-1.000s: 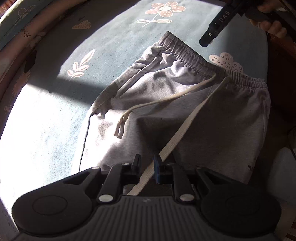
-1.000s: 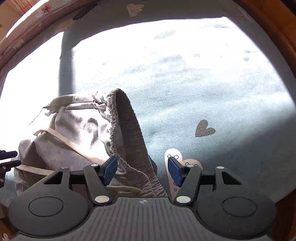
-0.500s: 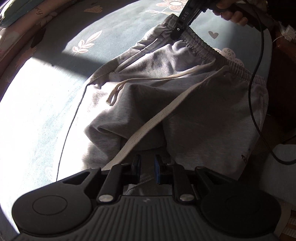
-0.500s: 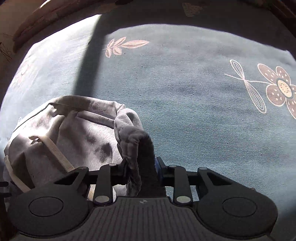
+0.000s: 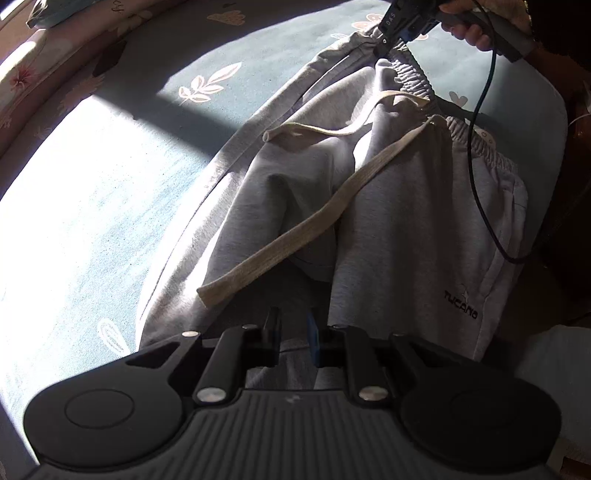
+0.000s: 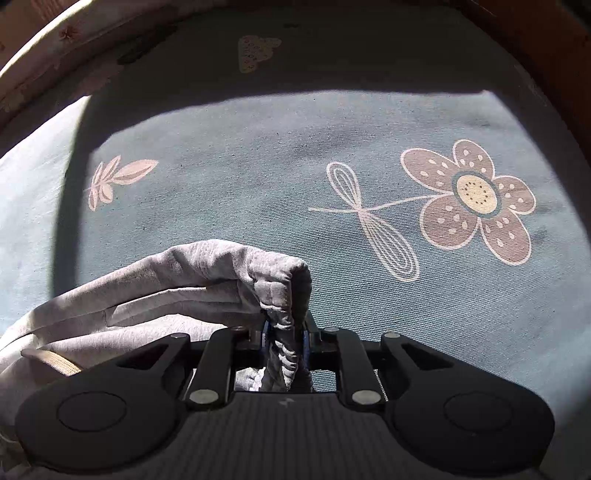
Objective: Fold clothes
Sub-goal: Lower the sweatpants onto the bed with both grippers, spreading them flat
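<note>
Grey drawstring shorts [image 5: 406, 240] lie crumpled on a blue flower-print sheet [image 5: 92, 221]. A cream drawstring [image 5: 295, 240] runs loose across them. My left gripper [image 5: 293, 332] is at the near hem, its jaws narrow with grey cloth between them in shadow. In the right wrist view my right gripper [image 6: 284, 332] pinches the elastic waistband [image 6: 280, 291], bunched and lifted off the sheet; its jaws are opening slightly with the band still between the pads. From the left wrist view the right gripper [image 5: 384, 40] sits at the far waistband, held by a hand [image 5: 469, 31].
A black cable [image 5: 476, 166] hangs from the right gripper across the shorts' right side. A patterned cushion border [image 5: 44, 74] curves along the far left. Dark wood [image 6: 535, 55] edges the bed on the right. The sheet [image 6: 369, 129] beyond the waistband is bare, with a large flower print [image 6: 476, 199].
The right gripper's jaws went from wide around the waistband to pinched on it, then it pulled the band across the sheet. The shorts drew out longer. The left gripper rolled a little.
</note>
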Demonstrator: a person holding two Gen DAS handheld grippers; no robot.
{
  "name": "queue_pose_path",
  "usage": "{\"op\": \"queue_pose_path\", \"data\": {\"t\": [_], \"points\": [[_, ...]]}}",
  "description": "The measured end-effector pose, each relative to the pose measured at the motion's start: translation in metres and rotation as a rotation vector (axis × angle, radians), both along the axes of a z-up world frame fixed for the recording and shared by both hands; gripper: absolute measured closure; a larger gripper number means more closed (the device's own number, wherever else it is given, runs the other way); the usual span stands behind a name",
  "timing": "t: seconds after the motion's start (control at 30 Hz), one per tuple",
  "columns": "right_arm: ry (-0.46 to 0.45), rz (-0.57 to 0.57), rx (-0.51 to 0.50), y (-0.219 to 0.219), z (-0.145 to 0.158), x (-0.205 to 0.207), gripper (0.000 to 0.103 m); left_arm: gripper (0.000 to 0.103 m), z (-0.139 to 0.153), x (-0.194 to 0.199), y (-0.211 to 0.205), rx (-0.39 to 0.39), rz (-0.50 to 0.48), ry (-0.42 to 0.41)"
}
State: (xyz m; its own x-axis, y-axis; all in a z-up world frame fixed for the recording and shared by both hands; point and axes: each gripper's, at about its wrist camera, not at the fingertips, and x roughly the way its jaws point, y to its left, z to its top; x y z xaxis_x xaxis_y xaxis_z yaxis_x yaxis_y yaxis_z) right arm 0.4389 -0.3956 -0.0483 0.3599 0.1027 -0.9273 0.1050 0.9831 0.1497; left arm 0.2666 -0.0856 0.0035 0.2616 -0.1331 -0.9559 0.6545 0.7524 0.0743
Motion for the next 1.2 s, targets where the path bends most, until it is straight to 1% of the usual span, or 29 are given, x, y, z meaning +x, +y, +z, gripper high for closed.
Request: {"op": "queue_pose_path", "data": {"t": [0.07, 0.17, 0.27, 0.33, 0.37, 0.43, 0.53, 0.6, 0.7, 0.77, 0.9, 0.93, 1.0, 1.03, 1.07, 1.13, 1.17, 1.2], "points": [[-0.02, -0.03, 0.03, -0.001, 0.009, -0.01, 0.065, 0.087, 0.0, -0.001, 0.003, 0.007, 0.002, 0.001], [-0.036, -0.053, 0.028, -0.002, 0.022, -0.029, 0.058, 0.087, 0.001, -0.004, 0.009, 0.015, 0.014, 0.004], [-0.012, -0.059, 0.055, -0.006, 0.024, -0.059, 0.051, 0.086, 0.001, -0.004, 0.015, 0.018, 0.025, 0.015], [0.023, -0.069, 0.071, -0.01, 0.019, -0.081, 0.051, 0.085, 0.0, -0.005, 0.02, 0.026, 0.027, 0.02], [0.047, -0.072, 0.086, -0.012, 0.012, -0.094, 0.051, 0.08, 0.0, -0.006, 0.021, 0.03, 0.025, 0.023], [0.1, -0.088, 0.112, -0.015, -0.004, -0.121, 0.051, 0.074, -0.001, -0.006, 0.022, 0.036, 0.018, 0.024], [0.158, -0.119, 0.135, -0.019, -0.027, -0.156, 0.051, 0.073, -0.003, -0.008, 0.019, 0.047, -0.007, 0.033], [0.172, -0.143, 0.146, -0.02, -0.038, -0.174, 0.051, 0.073, -0.004, -0.009, 0.016, 0.062, -0.02, 0.038], [0.178, -0.151, 0.14, -0.017, -0.048, -0.191, 0.05, 0.072, -0.004, -0.008, 0.011, 0.081, -0.036, 0.045], [0.164, -0.15, 0.134, -0.013, -0.051, -0.196, 0.049, 0.069, -0.004, -0.007, 0.004, 0.09, -0.048, 0.052], [0.156, -0.111, 0.142, -0.008, -0.053, -0.196, 0.048, 0.068, -0.003, -0.004, -0.011, 0.09, -0.075, 0.059], [0.156, -0.093, 0.135, -0.006, -0.054, -0.195, 0.049, 0.068, -0.003, -0.003, -0.014, 0.093, -0.08, 0.059], [0.162, -0.073, 0.131, -0.006, -0.052, -0.195, 0.054, 0.068, -0.002, 0.0, -0.023, 0.095, -0.09, 0.059], [0.166, -0.066, 0.132, -0.007, -0.051, -0.195, 0.058, 0.068, -0.001, 0.0, -0.027, 0.094, -0.094, 0.058], [0.172, -0.063, 0.132, -0.008, -0.049, -0.195, 0.068, 0.068, -0.001, 0.002, -0.029, 0.093, -0.096, 0.057], [0.172, -0.067, 0.141, -0.012, -0.043, -0.197, 0.078, 0.068, 0.0, 0.004, -0.034, 0.09, -0.096, 0.057], [0.17, -0.068, 0.149, -0.015, -0.039, -0.198, 0.081, 0.068, 0.0, 0.005, -0.036, 0.089, -0.096, 0.057], [0.169, -0.068, 0.154, -0.018, -0.035, -0.199, 0.081, 0.068, 0.001, 0.006, -0.038, 0.087, -0.096, 0.057]]}}
